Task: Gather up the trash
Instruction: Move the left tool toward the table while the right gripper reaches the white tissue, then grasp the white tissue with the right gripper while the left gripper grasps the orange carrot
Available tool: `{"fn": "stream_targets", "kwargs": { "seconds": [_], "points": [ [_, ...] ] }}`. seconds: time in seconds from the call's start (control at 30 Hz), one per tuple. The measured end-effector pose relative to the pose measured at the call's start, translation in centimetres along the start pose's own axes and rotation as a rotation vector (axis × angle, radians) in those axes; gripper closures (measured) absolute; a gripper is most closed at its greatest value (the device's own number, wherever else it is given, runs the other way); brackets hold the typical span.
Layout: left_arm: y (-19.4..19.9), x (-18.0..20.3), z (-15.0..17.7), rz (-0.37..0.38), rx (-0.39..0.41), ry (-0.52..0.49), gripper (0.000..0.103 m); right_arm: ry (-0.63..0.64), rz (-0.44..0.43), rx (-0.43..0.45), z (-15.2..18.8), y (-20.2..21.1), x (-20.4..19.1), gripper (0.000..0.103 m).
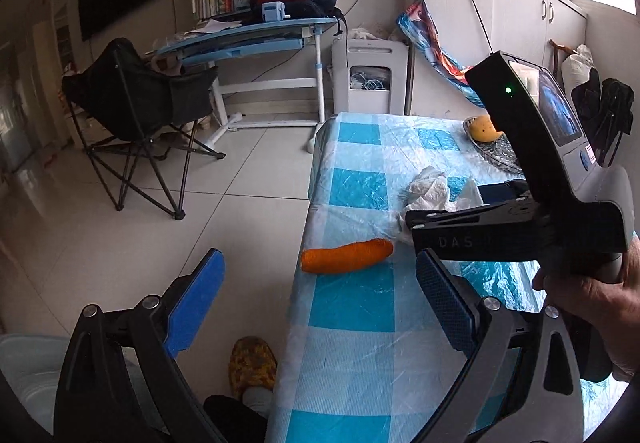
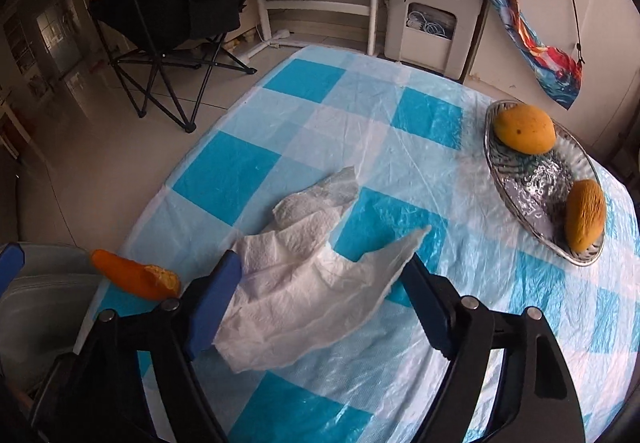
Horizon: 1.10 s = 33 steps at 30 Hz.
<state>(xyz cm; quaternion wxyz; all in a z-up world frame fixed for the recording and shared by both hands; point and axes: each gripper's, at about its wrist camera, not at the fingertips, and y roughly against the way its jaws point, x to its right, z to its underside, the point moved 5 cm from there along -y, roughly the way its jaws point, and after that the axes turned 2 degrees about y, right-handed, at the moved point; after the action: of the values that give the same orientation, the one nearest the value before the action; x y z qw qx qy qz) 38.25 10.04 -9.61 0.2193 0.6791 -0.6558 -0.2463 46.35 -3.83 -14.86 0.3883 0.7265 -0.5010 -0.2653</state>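
The right gripper (image 2: 320,279) is partly open, nothing gripped; crumpled tissue (image 2: 304,283) lies between its fingers on the table (image 2: 248,171). Orange peel (image 2: 136,277) at 9 o'clock, fruit dish (image 2: 532,187) at 2 o'clock. The left gripper (image 1: 320,307) is wide open & empty.

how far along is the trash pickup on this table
Nothing looks collected yet. In hand: the right tool straddles the crumpled paper towel, with no clear sign its pads are pressing it. Left: the orange peel piece lies untouched near the table edge, and the left tool is open and empty. The two fruits sit in the glass dish.
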Motion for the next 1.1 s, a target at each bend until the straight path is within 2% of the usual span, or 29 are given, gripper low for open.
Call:
{"fn": "stream_targets", "kwargs": {
  "seconds": [0.03, 0.07, 0.1, 0.13, 0.17, 0.2, 0.37, 0.47, 0.5, 0.53, 0.57, 0.63, 0.67, 0.7, 0.8, 0.93, 1.03, 1.07, 1.1],
  "points": [
    [-0.3, 0.0, -0.3, -0.003, 0.001, -0.002, 0.01, 0.021, -0.012, 0.005, 0.3, 0.3, 0.1, 0.043],
    [-0.6, 0.1, -0.5, -0.001, 0.0, -0.001, 0.01, 0.042, -0.022, 0.007, 0.8, 0.8, 0.3, 0.048],
    [-0.9, 0.2, -0.8, 0.005, -0.004, 0.002, 0.01, 0.057, -0.035, 0.007, 1.2, 1.3, 0.5, 0.06],
    [-1.2, 0.4, -1.0, 0.012, -0.009, 0.001, 0.01, 0.063, -0.047, 0.002, 1.6, 1.6, 0.7, 0.077],
    [-1.6, 0.6, -1.2, 0.017, -0.015, -0.005, 0.01, 0.06, -0.07, -0.007, 2.0, 2.0, 1.0, 0.084],
    [-2.0, 1.0, -1.3, 0.021, -0.024, -0.018, 0.01, 0.054, -0.088, -0.013, 2.6, 2.3, 1.4, 0.086],
    [-3.9, 3.1, -1.1, 0.049, -0.099, -0.094, 0.013, 0.025, -0.119, -0.032, 6.9, 5.3, 4.9, 0.088],
    [-4.9, 4.3, -0.3, 0.111, -0.17, -0.1, 0.039, -0.016, -0.143, -0.044, 9.7, 7.2, 6.8, 0.088],
    [-5.1, 4.7, -0.1, 0.096, -0.182, -0.119, 0.044, -0.028, -0.144, -0.046, 10.3, 7.7, 7.2, 0.088],
    [-4.9, 5.0, 0.0, 0.102, -0.176, -0.133, 0.058, -0.048, -0.152, -0.047, 11.1, 8.2, 7.8, 0.088],
    [-4.7, 5.3, 0.2, 0.115, -0.184, -0.142, 0.065, -0.073, -0.166, -0.044, 11.7, 8.6, 8.2, 0.088],
    [-4.3, 5.4, 0.7, 0.121, -0.191, -0.153, 0.088, -0.124, -0.191, -0.032, 12.9, 9.3, 8.7, 0.088],
    [-4.0, 5.4, 1.1, 0.141, -0.203, -0.145, 0.092, -0.147, -0.201, -0.023, 13.2, 9.6, 8.9, 0.088],
    [-3.7, 5.4, 1.6, 0.18, -0.232, -0.128, 0.102, -0.162, -0.207, -0.014, 13.5, 9.7, 9.0, 0.088],
    [-2.2, 5.8, 3.1, 0.272, -0.268, -0.104, 0.102, -0.179, -0.215, 0.006, 13.6, 9.8, 8.9, 0.088],
    [0.2, 6.5, 3.5, 0.376, -0.24, -0.092, 0.102, -0.189, -0.239, 0.017, 13.5, 9.7, 8.7, 0.088],
    [0.9, 6.4, 3.0, 0.344, -0.181, -0.097, 0.1, -0.207, -0.256, 0.027, 13.8, 9.7, 9.0, 0.087],
    [0.8, 6.4, 2.7, 0.311, -0.166, -0.119, 0.097, -0.21, -0.26, 0.029, 14.0, 9.8, 9.1, 0.087],
    [0.5, 6.4, 2.5, 0.252, -0.145, -0.149, 0.089, -0.212, -0.264, 0.032, 14.0, 9.7, 9.1, 0.086]
  ]
}}
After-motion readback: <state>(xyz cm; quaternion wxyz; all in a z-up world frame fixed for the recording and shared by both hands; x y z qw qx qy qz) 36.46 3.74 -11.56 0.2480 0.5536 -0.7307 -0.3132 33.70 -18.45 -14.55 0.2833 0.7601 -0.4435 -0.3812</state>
